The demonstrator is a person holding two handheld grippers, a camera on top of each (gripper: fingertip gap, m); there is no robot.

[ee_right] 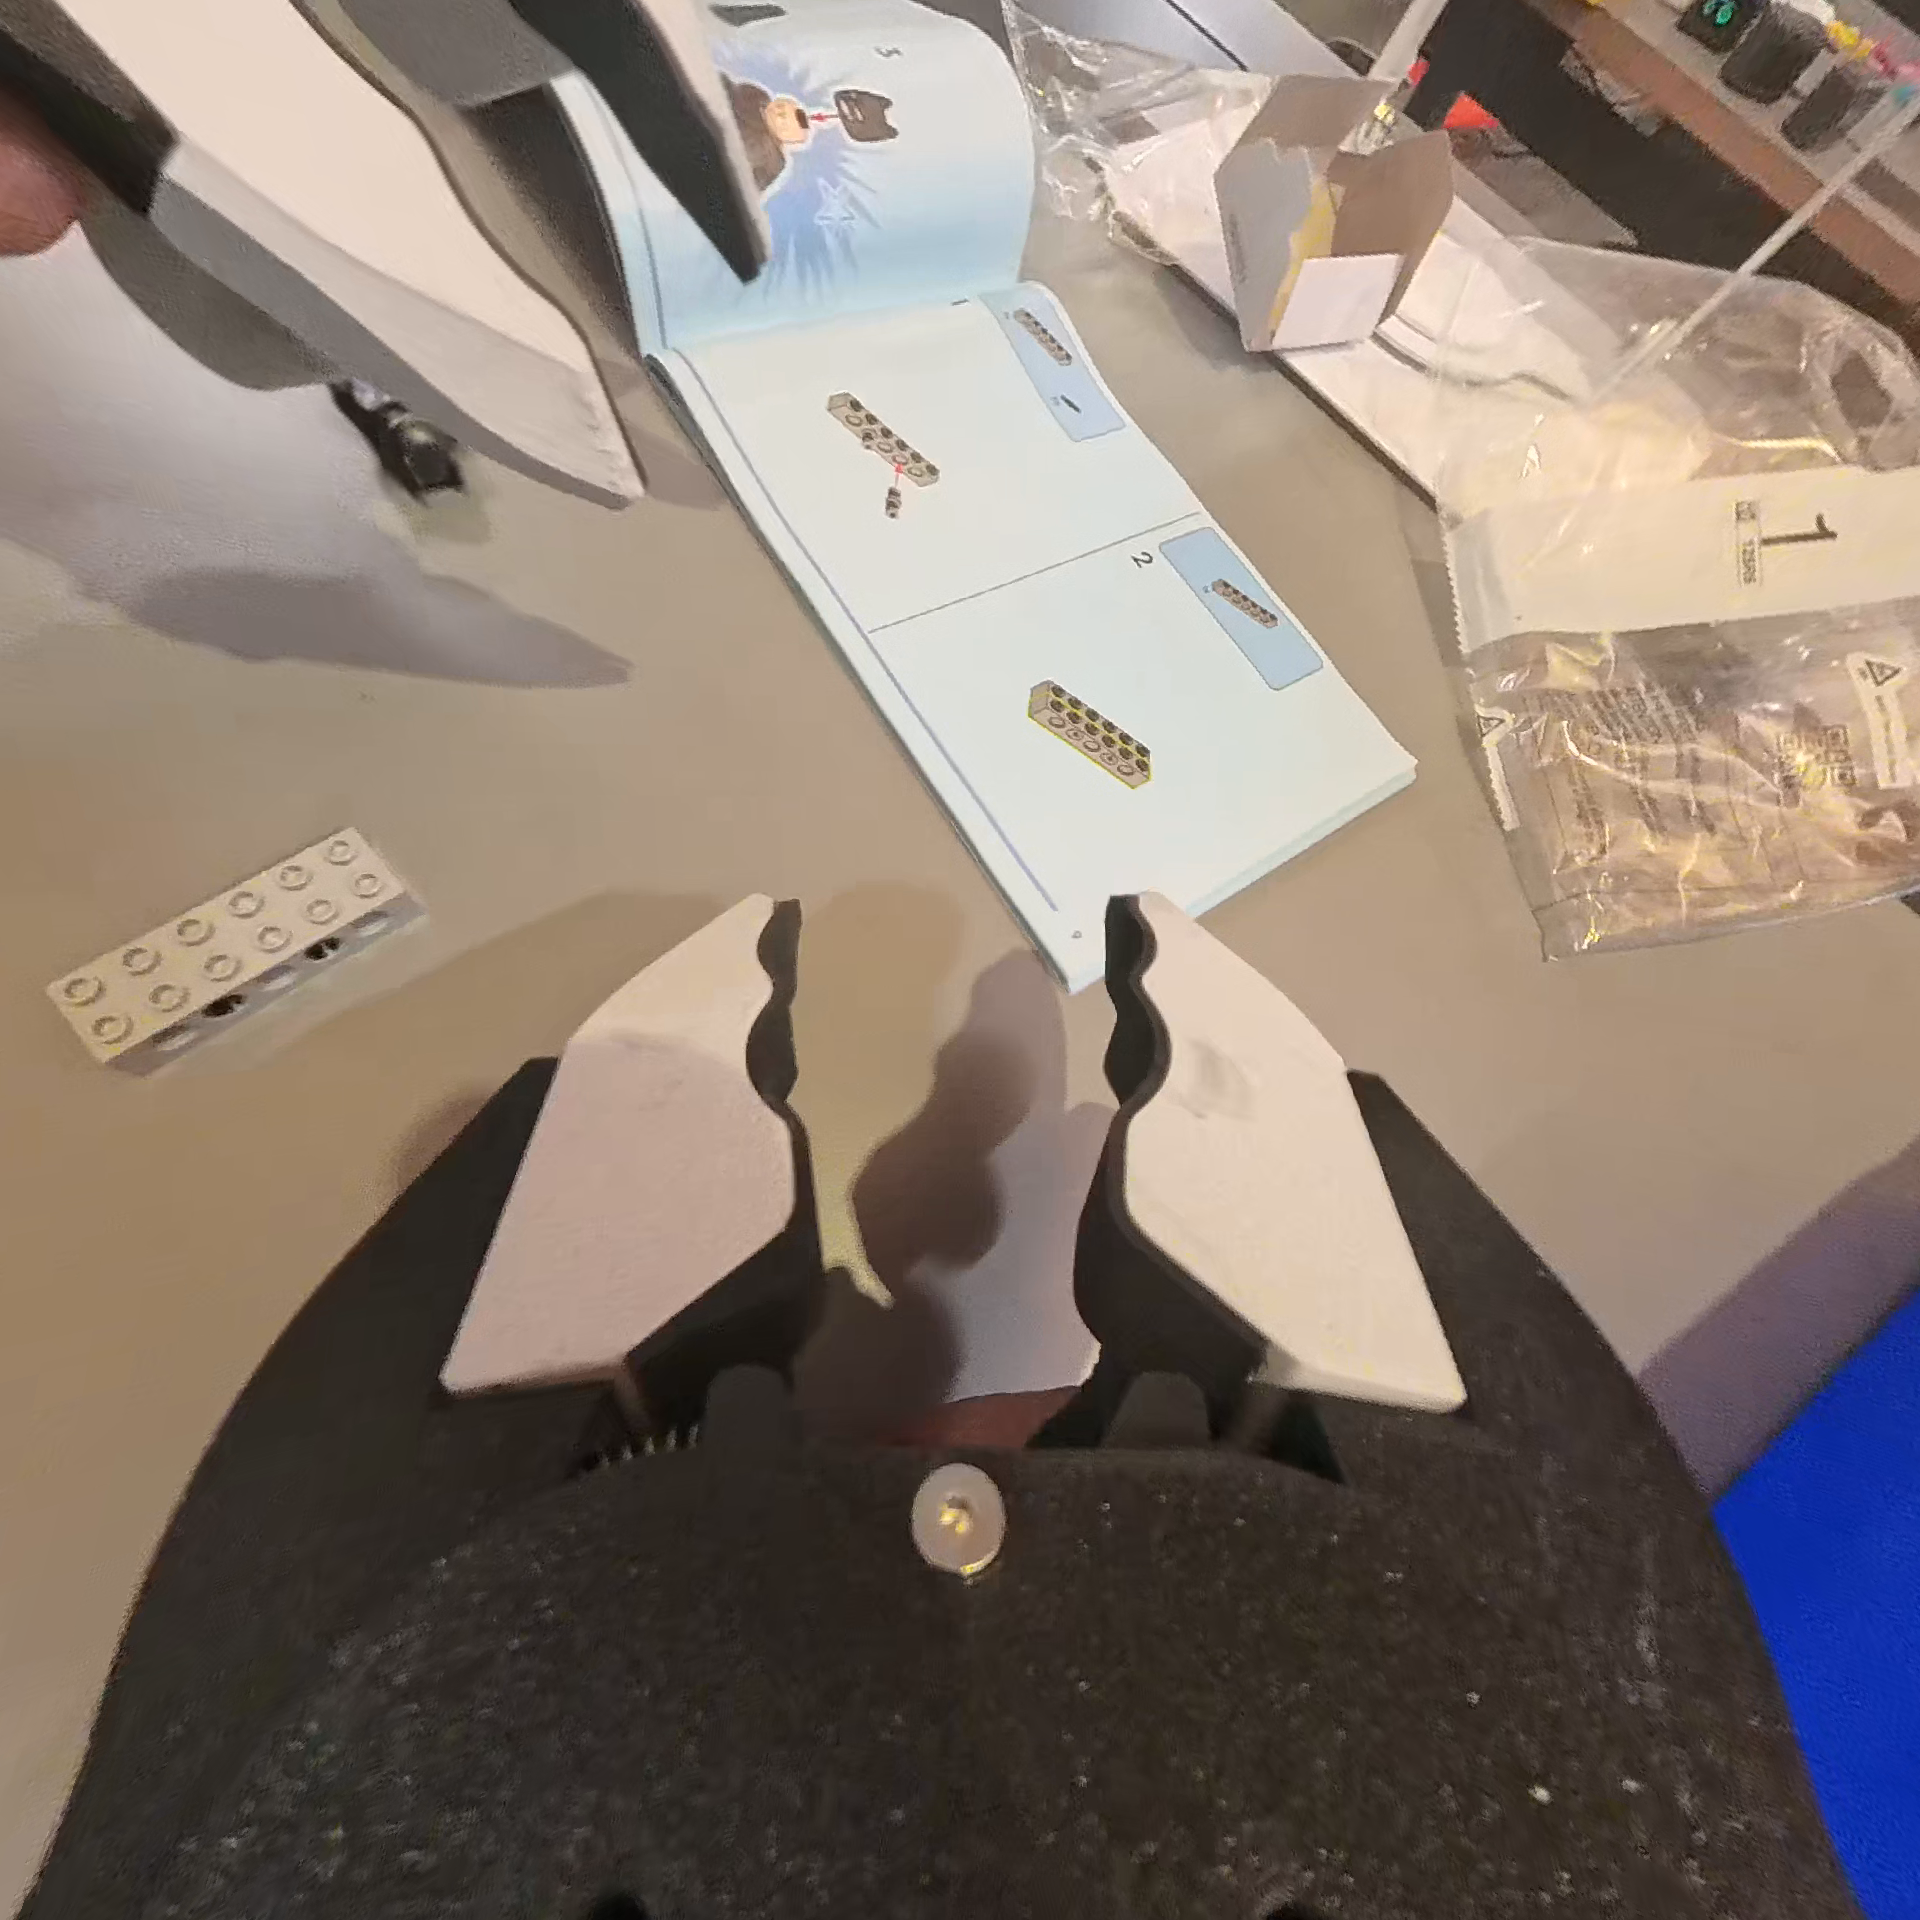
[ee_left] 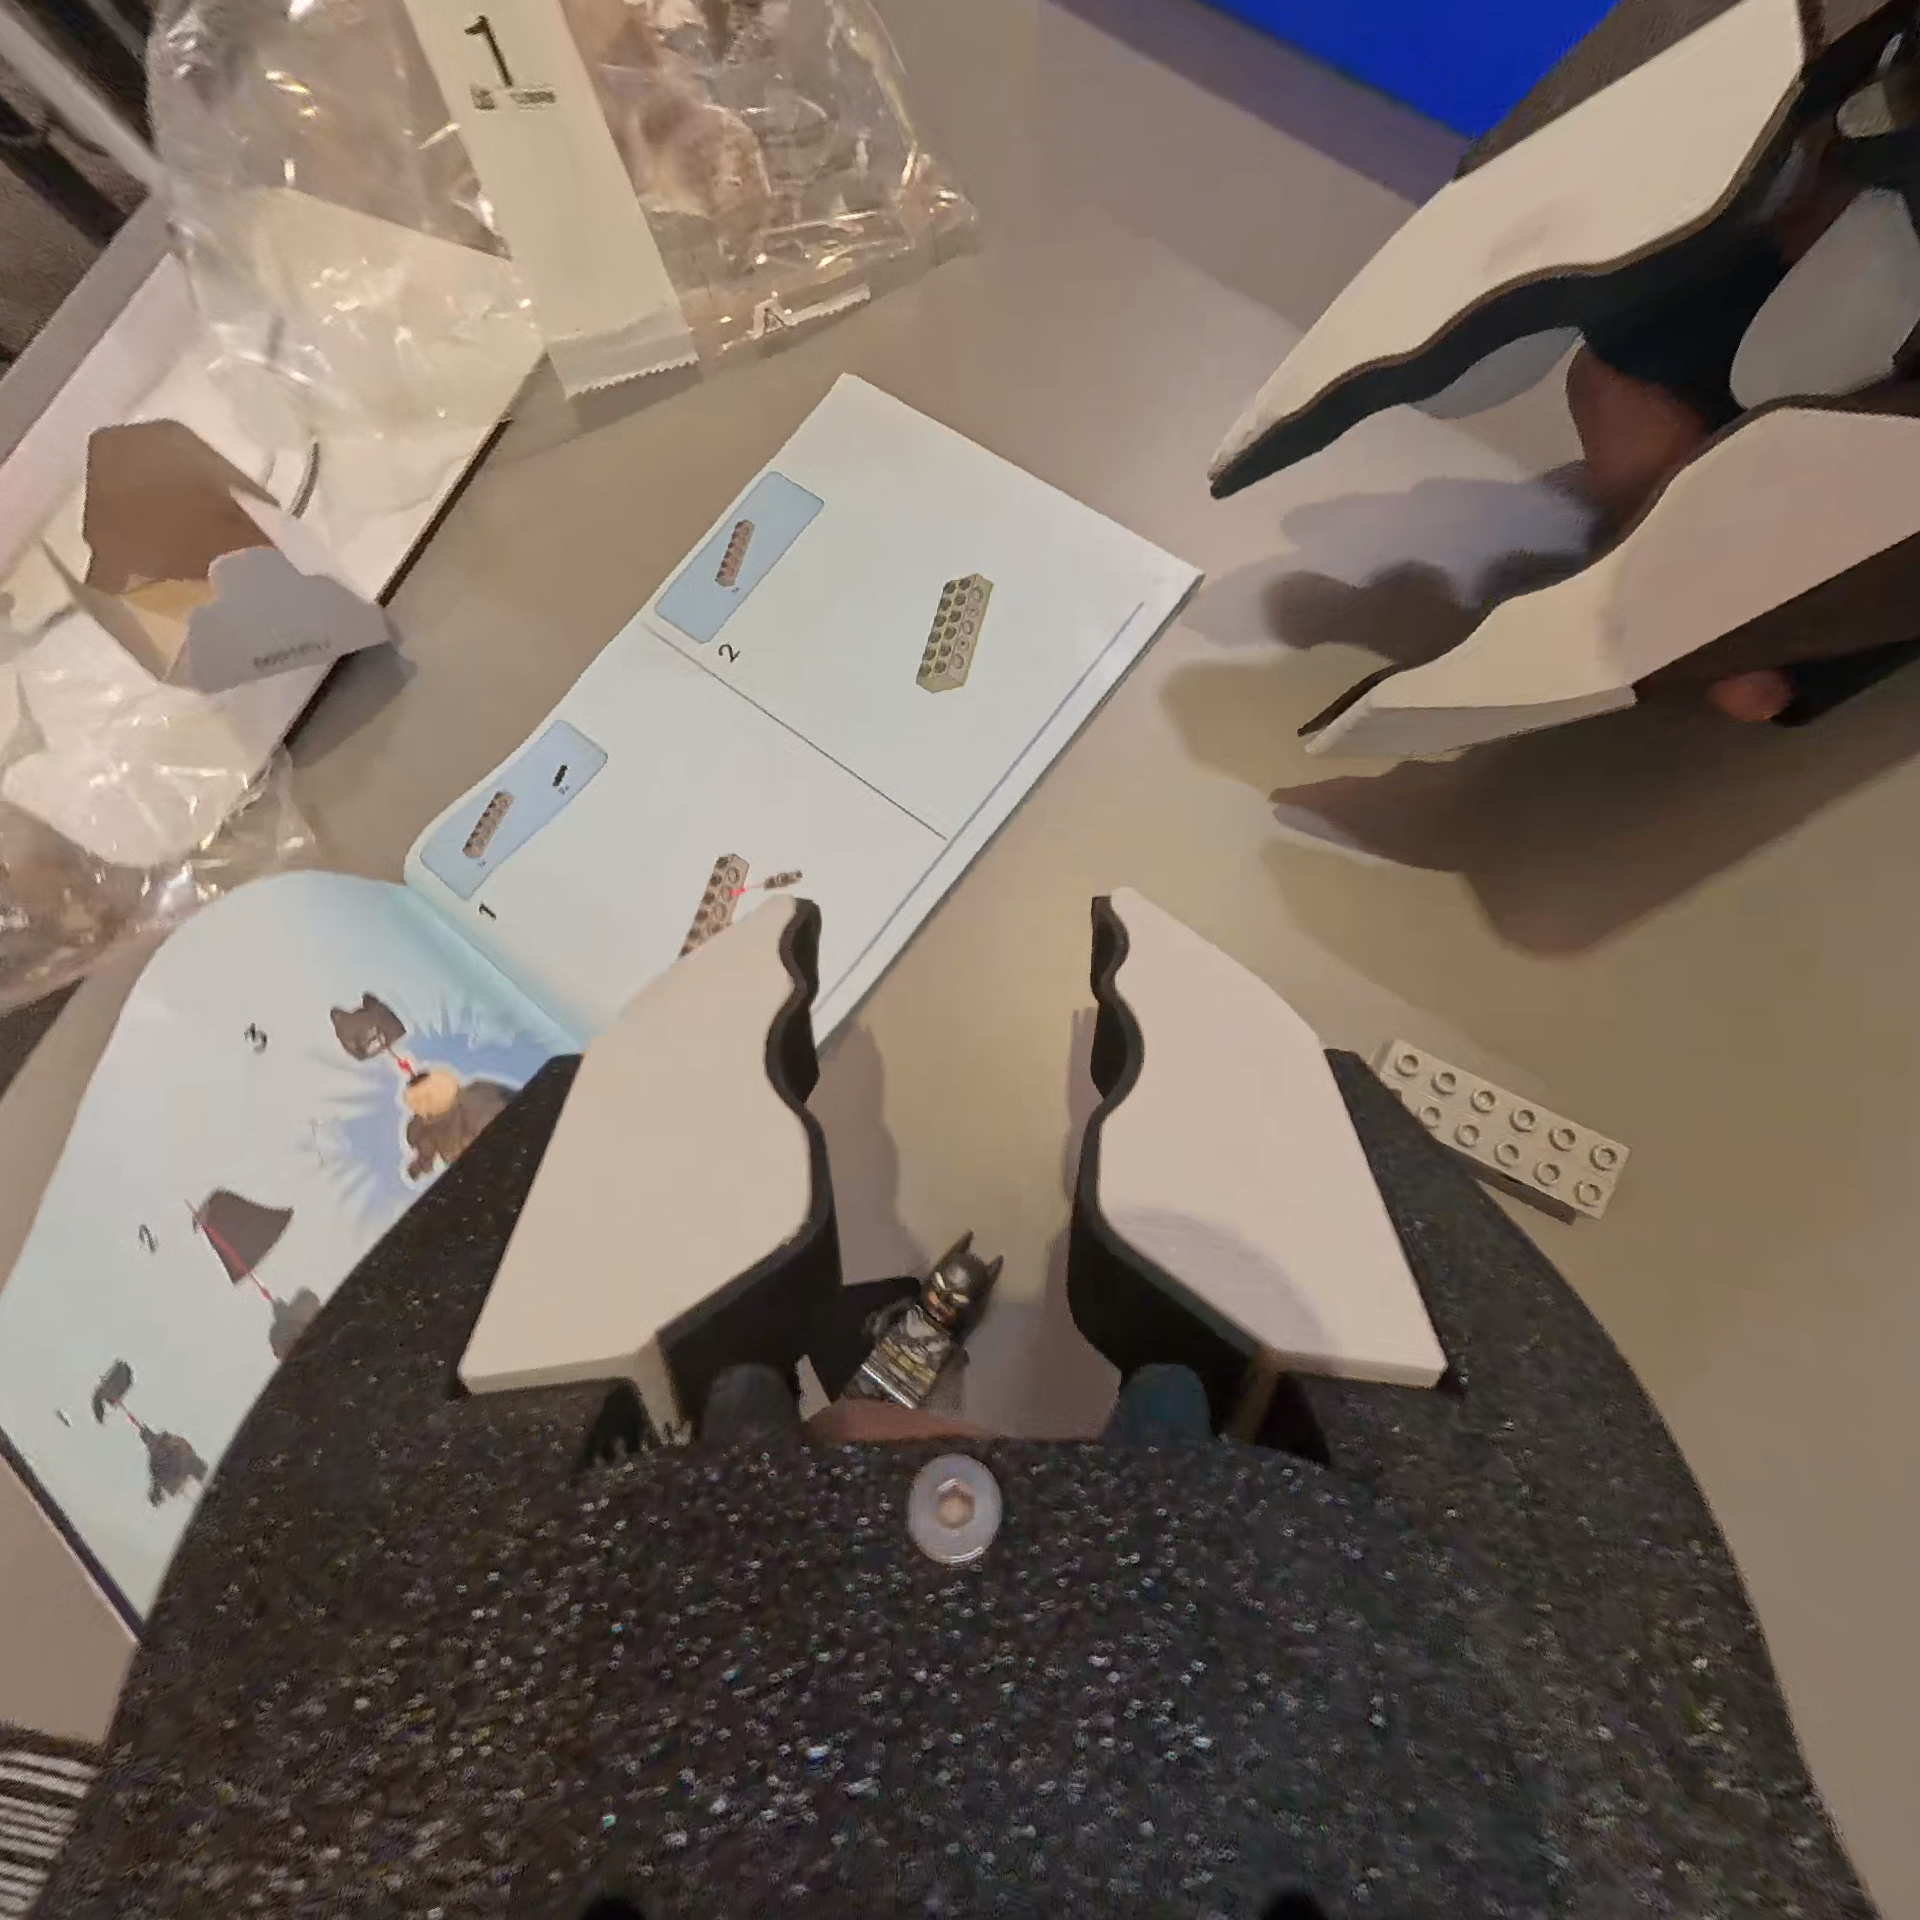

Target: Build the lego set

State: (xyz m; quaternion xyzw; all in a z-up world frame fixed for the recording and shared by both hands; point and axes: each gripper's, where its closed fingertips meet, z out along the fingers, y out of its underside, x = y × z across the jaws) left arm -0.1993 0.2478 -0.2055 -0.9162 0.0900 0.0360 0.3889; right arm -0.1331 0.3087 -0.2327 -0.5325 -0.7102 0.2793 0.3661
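My left gripper [ee_left: 956, 914] is open and empty over the tan table, its left fingertip over the edge of an open instruction booklet [ee_left: 831, 727]. A small dark minifigure [ee_left: 930, 1320] lies on the table under the gap between the finger bases, and neither pad touches it. A grey studded brick [ee_left: 1507, 1127] lies just right of this gripper. My right gripper [ee_right: 953, 914] is open and empty above the table, by the booklet's near corner [ee_right: 1081, 956]. The brick [ee_right: 234, 945] lies to its left. The left gripper [ee_right: 686, 374] shows at the top left, with the minifigure [ee_right: 410, 447] under it.
A clear plastic bag with a white strip [ee_left: 582, 187] and a torn white cardboard box [ee_left: 239, 582] lie beyond the booklet. They also show in the right wrist view, the bag [ee_right: 1704, 665] and the box [ee_right: 1330, 218]. A blue surface [ee_right: 1839, 1558] lies past the table edge. The right tips stand about 9 centimetres off the brick [ee_right: 234, 945]. My left wrist view [ee_left: 1494, 1122] looks at it from another angle.
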